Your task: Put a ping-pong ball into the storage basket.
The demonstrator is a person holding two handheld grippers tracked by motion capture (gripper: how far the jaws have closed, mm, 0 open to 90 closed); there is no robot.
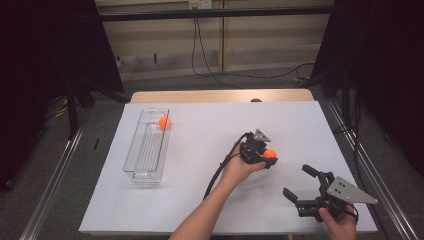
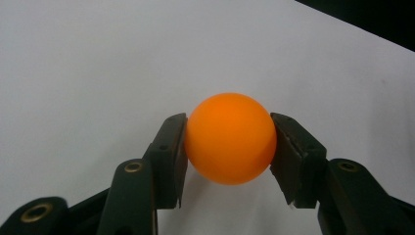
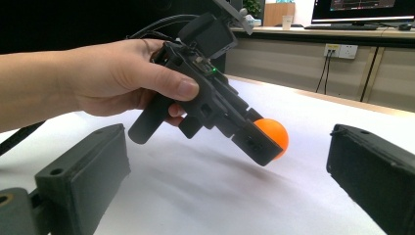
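My left gripper (image 1: 269, 157) is shut on an orange ball (image 1: 270, 153) just above the white table sheet, right of centre. In the left gripper view the orange ball (image 2: 230, 138) sits squeezed between both black pads, with the left gripper (image 2: 229, 147) tilted down toward the sheet. The right gripper view sees that left gripper (image 3: 266, 147) from the side, held in a hand, with the orange ball (image 3: 274, 133) at its tip, lifted off the surface. My right gripper (image 1: 299, 183) rests near the table's front right, open, nothing between its jaws. The right gripper (image 3: 227, 171) stands wide apart.
A clear plastic tray (image 1: 141, 159) lies lengthwise at the left of the white sheet (image 1: 200, 130), with a second orange ball (image 1: 163, 122) at its far end. Cables trail from both grippers. Dark curtains and floor rails flank the table.
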